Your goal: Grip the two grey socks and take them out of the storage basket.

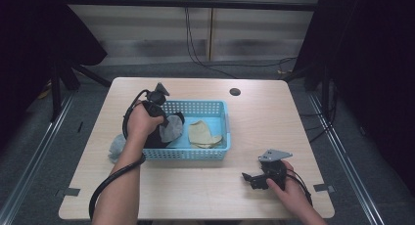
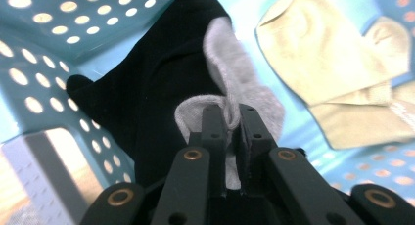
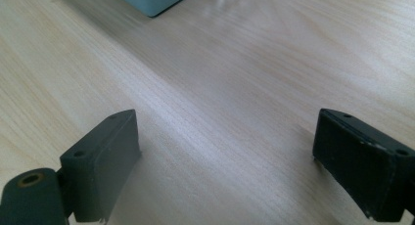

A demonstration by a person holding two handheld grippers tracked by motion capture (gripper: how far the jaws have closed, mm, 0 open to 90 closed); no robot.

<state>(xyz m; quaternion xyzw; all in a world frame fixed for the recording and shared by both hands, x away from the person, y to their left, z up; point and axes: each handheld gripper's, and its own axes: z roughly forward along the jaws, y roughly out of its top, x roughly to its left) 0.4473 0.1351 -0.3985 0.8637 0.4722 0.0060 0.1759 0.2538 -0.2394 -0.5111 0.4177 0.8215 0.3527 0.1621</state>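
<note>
A blue perforated basket [image 1: 195, 154] stands in the middle of the table. In it lie a black sock [image 2: 147, 88], a grey sock [image 2: 244, 83] draped over it, and beige socks [image 2: 333, 63] to the right. My left gripper [image 2: 229, 115] reaches into the basket's left half [image 1: 166, 121], and its jaws are shut on a fold of the grey sock [image 1: 171, 128]. My right gripper [image 1: 248, 178] rests low over the bare table near the front right. In the right gripper view its jaws [image 3: 225, 151] stand wide open with only wood between them.
A crumpled grey cloth [image 1: 117, 146] lies on the table just left of the basket. A round cable hole [image 1: 235, 92] sits near the table's far edge. A corner of the basket [image 3: 151, 0] is ahead of the right gripper. Dark curtains flank both sides.
</note>
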